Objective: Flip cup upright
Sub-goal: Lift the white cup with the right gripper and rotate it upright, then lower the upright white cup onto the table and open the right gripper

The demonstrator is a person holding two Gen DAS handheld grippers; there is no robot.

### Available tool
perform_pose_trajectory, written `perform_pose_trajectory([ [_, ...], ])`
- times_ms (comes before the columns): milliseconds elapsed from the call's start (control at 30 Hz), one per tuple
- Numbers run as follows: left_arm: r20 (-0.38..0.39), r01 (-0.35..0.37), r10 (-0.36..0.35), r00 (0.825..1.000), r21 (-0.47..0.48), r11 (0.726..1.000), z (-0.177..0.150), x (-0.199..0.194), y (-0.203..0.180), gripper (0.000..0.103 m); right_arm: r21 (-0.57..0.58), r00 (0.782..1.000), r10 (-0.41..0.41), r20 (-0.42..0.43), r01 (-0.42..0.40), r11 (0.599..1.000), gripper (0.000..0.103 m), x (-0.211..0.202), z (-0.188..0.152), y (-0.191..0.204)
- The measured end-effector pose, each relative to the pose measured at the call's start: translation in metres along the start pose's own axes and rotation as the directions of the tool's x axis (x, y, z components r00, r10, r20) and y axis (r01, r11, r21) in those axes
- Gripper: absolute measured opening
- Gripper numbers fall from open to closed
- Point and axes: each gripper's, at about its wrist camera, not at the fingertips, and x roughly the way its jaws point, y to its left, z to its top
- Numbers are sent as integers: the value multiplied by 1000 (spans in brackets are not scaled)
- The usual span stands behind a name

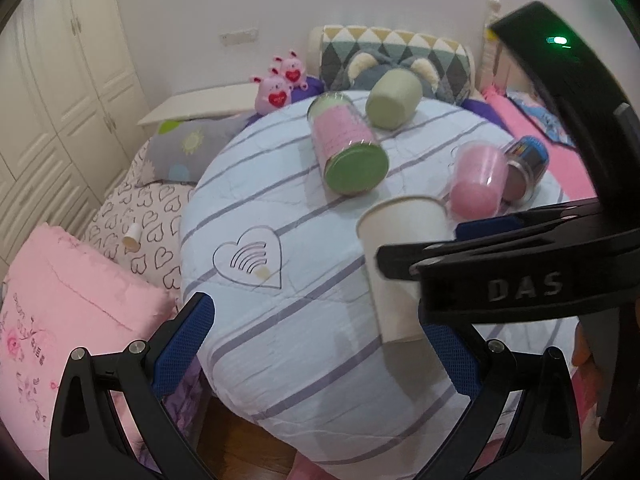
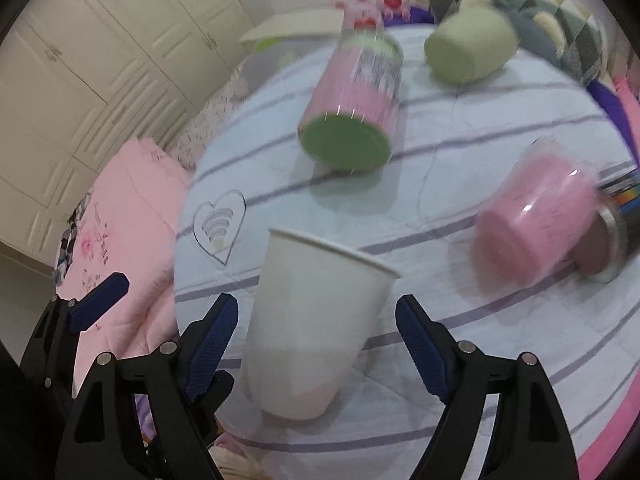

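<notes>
White paper cup (image 1: 400,264): lower right side hidden behind black right tongs (image 1: 452,248).
Rainbow-labelled tin (image 2: 624,196): cut off at frame edge.
Pink plush toys (image 2: 372,10): motion-blurred.

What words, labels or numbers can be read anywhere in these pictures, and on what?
"DAS": raised letters on the black right gripper.
Pink embroidered quilt: script too small to read.
Pink-labelled clear canister with green lid: print blurred, unreadable.
White paper cup: no text visible.

From my station, the left wrist view looks down and forward from the near edge of the striped round cushion (image 1: 280,200). The right wrist view sits closer and lower. Both share the paper cup (image 2: 312,320) and the green-lidded canister (image 1: 348,148).
</notes>
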Motion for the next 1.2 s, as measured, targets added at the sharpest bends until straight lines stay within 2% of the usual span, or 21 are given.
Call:
perform_pose_trajectory([
  [100,29,6,-5,1000,-12,1000,3,-11,-8,103,-9,994,-61,90,62,998,82,-28,-5,-5],
  [167,56,-21,22,998,-14,1000,5,-17,-14,103,-11,986,-82,147,84,996,82,-48,-12,-9],
  [267,89,-39,41,995,-20,999,7,-25,-25,103,-20,973,-66,223,72,997,82,-74,-25,-15],
  [433,131,-33,40,991,-57,998,9,-41,-41,103,-55,938,-45,343,68,996,82,-106,-41,-24],
  [567,146,-51,59,987,-54,997,7,-46,-59,103,-51,919,-24,394,48,998,82,-115,-50,-32],
  [667,155,-62,73,985,-75,995,5,-48,-70,103,-53,893,-21,449,51,997,83,-122,-56,-41],
  [900,181,-68,90,979,-120,990,4,-54,-84,103,-61,865,-18,502,56,997,83,-133,-70,-60],
  [967,192,-60,84,978,-128,990,5,-56,-86,103,-73,845,-9,534,57,996,83,-138,-75,-64],
  [1200,210,-91,112,971,-108,990,5,-58,-99,103,-101,814,-5,581,79,992,83,-142,-81,-71],
])
